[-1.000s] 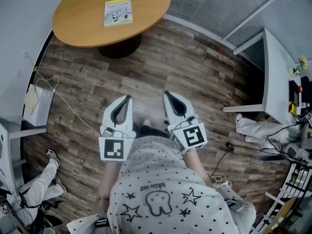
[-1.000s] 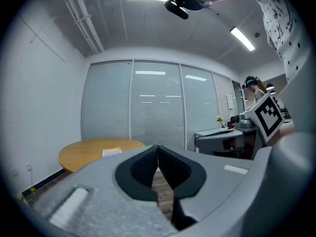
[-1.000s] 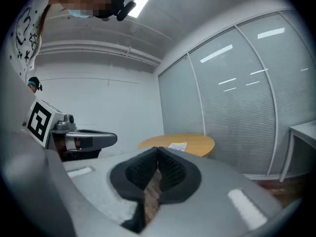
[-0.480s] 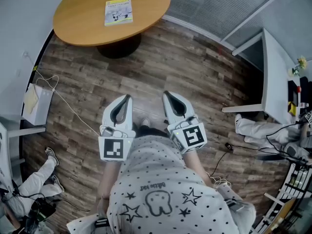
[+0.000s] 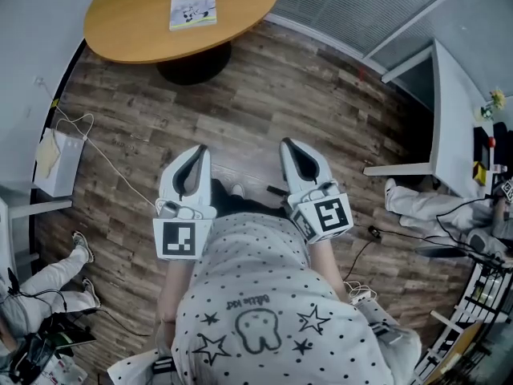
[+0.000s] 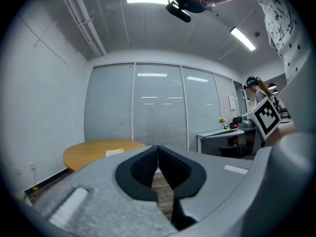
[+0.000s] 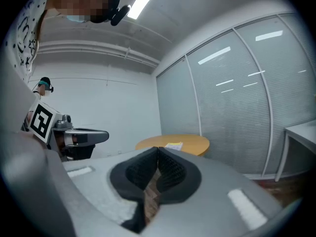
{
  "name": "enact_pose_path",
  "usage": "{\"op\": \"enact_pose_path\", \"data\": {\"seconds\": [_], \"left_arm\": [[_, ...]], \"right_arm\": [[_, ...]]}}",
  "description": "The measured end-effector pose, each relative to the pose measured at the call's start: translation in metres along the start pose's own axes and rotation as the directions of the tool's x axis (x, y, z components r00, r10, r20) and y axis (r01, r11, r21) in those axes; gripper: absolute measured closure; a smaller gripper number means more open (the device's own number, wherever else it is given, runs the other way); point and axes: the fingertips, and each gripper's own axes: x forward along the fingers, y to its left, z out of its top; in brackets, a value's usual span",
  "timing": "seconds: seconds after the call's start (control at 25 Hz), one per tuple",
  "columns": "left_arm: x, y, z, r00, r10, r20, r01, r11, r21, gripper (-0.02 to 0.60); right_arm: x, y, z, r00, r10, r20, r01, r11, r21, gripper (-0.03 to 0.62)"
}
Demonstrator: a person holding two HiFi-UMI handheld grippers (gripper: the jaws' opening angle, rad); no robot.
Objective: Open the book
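A closed book (image 5: 193, 6) with a yellow and white cover lies flat on the round wooden table (image 5: 128, 34) at the far end of the room. My left gripper (image 5: 200, 149) and right gripper (image 5: 287, 143) are held side by side in front of my body, well short of the table, pointing roughly level toward it. Both are shut with nothing between the pads. In the left gripper view the book (image 6: 115, 152) shows beyond the closed left gripper (image 6: 158, 147). In the right gripper view the book (image 7: 174, 145) lies past the closed right gripper (image 7: 158, 149).
Wood-plank floor lies between me and the table. A white bag (image 5: 54, 163) with a cable stands by the left wall. A white desk (image 5: 449, 111) stands at the right. Seated people's legs show at lower left (image 5: 48, 275) and at the right (image 5: 425, 207).
The table and book sit slightly higher in the head view. Both grippers stay shut and side by side, a touch wider apart. The legs at lower left have shifted.
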Motion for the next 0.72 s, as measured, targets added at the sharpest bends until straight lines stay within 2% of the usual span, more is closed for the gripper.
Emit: {"op": "enact_pose_path", "data": {"seconds": [0.2,0.56,0.72], "left_arm": [[0.005,0.014,-0.007,1.0,0.016,0.01,-0.016,1.0,-0.008,0.569],[0.029,0.02,-0.017,1.0,-0.006,-0.013,0.006,0.999,-0.033,0.57],[0.047,0.036,-0.02,1.0,-0.006,-0.02,0.006,1.0,-0.015,0.569]], "right_arm": [[-0.006,-0.025,0.006,0.997,-0.07,0.017,0.07,0.998,-0.004,0.589],[-0.006,-0.044,-0.007,0.991,-0.127,-0.046,0.127,0.992,-0.014,0.589],[0.006,-0.054,-0.006,0.988,-0.147,-0.052,0.147,0.989,-0.003,0.589]]}}
